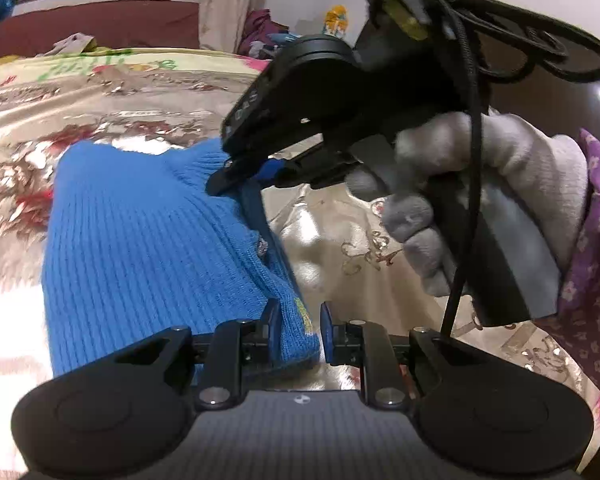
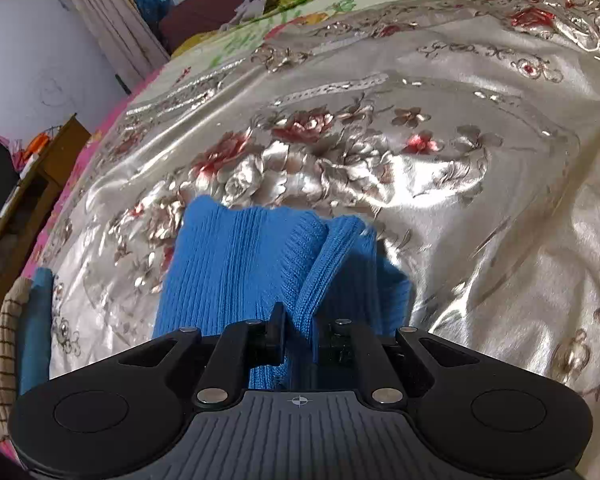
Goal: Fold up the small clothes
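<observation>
Mid-fold over the floral bedspread (image 2: 440, 128), I had both the left gripper (image 1: 298, 320) and right gripper (image 2: 300, 332) clenched on the blue knit garment (image 1: 148, 240); next, I judged, came laying it flat.

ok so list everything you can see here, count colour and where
blue knit garment: 1, blue, lying on the bed, pinched by both grippers
bedspread: 1, shiny cream with red flowers, covering the bed
checked cloth: 1, beige, bed's left edge
wooden cabinet: 1, brown, beside the bed
curtain: 1, pale, far wall
left gripper: 1, black, shut on the garment's edge
right gripper: 1, black, shut on the garment
gloved hand: 1, grey, holding the right gripper
</observation>
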### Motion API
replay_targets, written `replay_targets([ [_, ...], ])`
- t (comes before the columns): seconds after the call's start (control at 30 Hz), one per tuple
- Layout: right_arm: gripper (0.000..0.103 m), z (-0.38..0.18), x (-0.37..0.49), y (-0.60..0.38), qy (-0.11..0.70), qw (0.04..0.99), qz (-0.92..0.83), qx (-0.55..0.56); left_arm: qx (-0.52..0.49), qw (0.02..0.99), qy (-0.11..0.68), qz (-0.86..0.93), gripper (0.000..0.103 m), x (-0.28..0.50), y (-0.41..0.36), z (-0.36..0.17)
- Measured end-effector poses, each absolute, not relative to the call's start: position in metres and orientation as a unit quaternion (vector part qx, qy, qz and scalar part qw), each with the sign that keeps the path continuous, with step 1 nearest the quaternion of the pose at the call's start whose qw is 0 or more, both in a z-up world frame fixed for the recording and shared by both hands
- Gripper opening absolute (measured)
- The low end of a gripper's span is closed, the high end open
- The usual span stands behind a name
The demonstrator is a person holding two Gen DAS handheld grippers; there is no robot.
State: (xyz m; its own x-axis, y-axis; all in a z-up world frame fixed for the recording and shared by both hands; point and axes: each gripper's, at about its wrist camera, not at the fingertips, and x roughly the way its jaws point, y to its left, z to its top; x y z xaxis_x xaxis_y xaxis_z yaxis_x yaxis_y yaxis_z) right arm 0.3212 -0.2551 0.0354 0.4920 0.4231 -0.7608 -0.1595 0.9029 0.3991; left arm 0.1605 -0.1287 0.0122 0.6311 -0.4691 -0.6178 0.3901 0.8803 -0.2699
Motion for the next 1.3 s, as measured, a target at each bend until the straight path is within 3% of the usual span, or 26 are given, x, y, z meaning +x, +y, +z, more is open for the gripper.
replay_targets([
  [0.23, 0.011, 0.018, 0.312, -0.277, 0.475, 0.852, 0.153, 0.158, -0.03, 0.894, 0.373, -0.245, 0.026, 0.168, -0.139, 0.0],
  [0.27, 0.018, 0.016, 0.311, -0.28, 0.476, 0.851, 0.149, 0.162, -0.029, 0.892, 0.378, -0.245, 0.027, 0.166, -0.139, -0.001],
  [0.43, 0.032, 0.021, 0.303, -0.297, 0.464, 0.857, 0.126, 0.188, -0.039, 0.886, 0.387, -0.252, 0.041, 0.159, -0.127, 0.005],
  [0.53, 0.035, 0.028, 0.291, -0.31, 0.448, 0.864, 0.115, 0.199, -0.034, 0.887, 0.382, -0.256, 0.049, 0.142, -0.118, 0.013],
  [0.93, 0.036, 0.035, 0.222, -0.283, 0.437, 0.855, 0.209, 0.187, -0.038, 0.902, 0.377, -0.205, 0.051, 0.129, -0.066, 0.025],
  [1.03, 0.034, 0.019, 0.218, -0.273, 0.454, 0.854, 0.199, 0.159, -0.045, 0.913, 0.364, -0.181, 0.051, 0.141, -0.053, 0.028],
  [1.07, 0.022, 0.011, 0.216, -0.272, 0.463, 0.854, 0.188, 0.147, -0.041, 0.916, 0.36, -0.175, 0.051, 0.145, -0.051, 0.028],
  [1.13, 0.01, -0.003, 0.212, -0.276, 0.475, 0.852, 0.168, 0.146, -0.034, 0.919, 0.359, -0.161, 0.051, 0.157, -0.048, 0.025],
  [1.3, 0.009, -0.01, 0.201, -0.291, 0.475, 0.847, 0.164, 0.175, -0.028, 0.912, 0.385, -0.138, 0.051, 0.178, -0.045, 0.005],
])
